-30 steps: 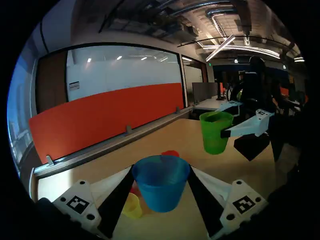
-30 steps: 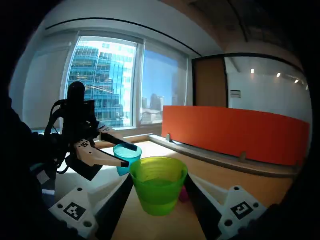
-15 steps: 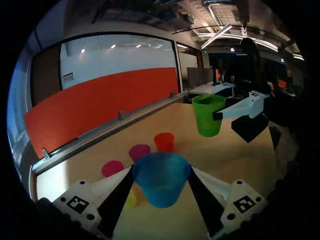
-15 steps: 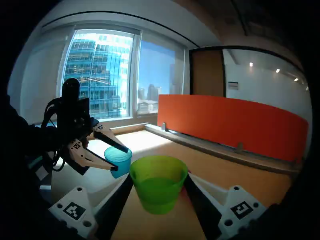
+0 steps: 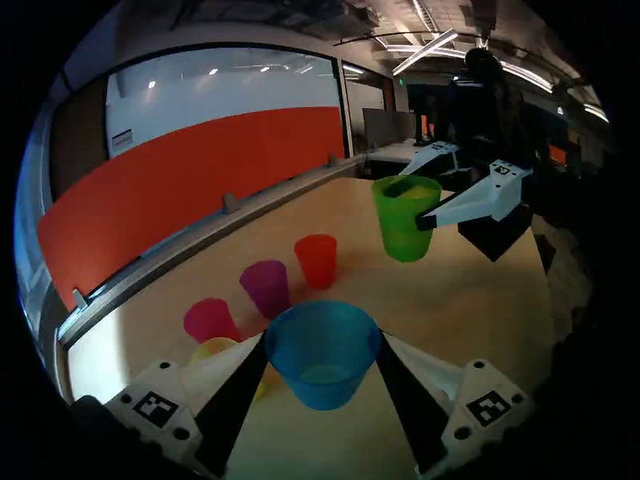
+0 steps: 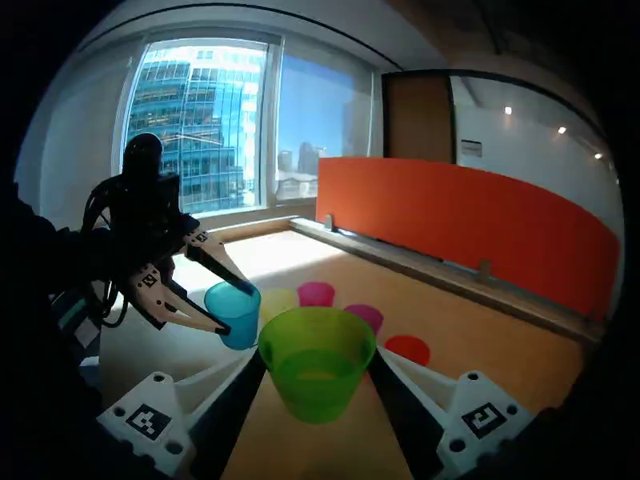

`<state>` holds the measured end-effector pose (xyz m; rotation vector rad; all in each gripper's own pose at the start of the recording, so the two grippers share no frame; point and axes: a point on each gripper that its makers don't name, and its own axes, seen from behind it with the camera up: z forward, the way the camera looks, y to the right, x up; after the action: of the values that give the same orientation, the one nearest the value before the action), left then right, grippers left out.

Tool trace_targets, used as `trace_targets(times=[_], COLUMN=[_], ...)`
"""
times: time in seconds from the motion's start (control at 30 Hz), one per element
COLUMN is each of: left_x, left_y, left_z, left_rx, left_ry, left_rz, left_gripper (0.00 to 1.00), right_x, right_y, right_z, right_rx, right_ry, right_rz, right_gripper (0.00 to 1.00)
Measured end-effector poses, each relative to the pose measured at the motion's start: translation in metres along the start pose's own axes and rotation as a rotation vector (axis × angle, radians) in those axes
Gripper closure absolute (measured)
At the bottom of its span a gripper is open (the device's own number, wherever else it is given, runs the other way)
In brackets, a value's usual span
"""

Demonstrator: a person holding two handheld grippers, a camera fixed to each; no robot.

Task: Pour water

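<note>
Dropped lower over the counter (image 5: 460,308) since a second ago: the left gripper (image 5: 322,346) pinching the blue cup (image 5: 322,374) and the right gripper (image 6: 317,356) pinching the green cup (image 6: 318,388), both upright and apart above the counter's middle. Small coloured cups (image 5: 268,286) sit in a row toward the edge by the orange panel (image 5: 160,176).

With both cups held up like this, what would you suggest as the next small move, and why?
Probably bring the green cup in the right tongs closer, rim above the blue cup in the left tongs: both stand upright and clearly apart, so tilting now would likely spill.
</note>
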<state>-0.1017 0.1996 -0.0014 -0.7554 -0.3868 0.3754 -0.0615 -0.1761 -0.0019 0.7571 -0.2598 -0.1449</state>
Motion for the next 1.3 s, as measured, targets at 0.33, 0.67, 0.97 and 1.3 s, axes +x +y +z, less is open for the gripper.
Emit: trace_targets(times=[0.33, 0.67, 0.97, 1.3], left_x=[-0.021, -0.04, -0.048, -0.055], left_y=[0.001, 0.002, 0.004, 0.004], left_z=[0.013, 0.029, 0.042, 0.049], left_rx=[-0.041, -0.071, -0.095, -0.105], left_ry=[-0.069, -0.122, -0.137, -0.141], left_rz=[-0.001, 0.013, -0.004, -0.024], left_gripper=[0.1, 0.1, 0.1, 0.1], right_x=[-0.027, -0.05, -0.064, -0.072], right_y=[0.005, 0.008, 0.01, 0.011], right_z=[0.012, 0.027, 0.037, 0.042], right_rx=[0.024, 0.04, 0.05, 0.053], right_ry=[-0.082, -0.15, -0.181, -0.196], right_rz=[-0.01, -0.013, -0.005, 0.0], right_gripper=[0.1, 0.1, 0.1, 0.1])
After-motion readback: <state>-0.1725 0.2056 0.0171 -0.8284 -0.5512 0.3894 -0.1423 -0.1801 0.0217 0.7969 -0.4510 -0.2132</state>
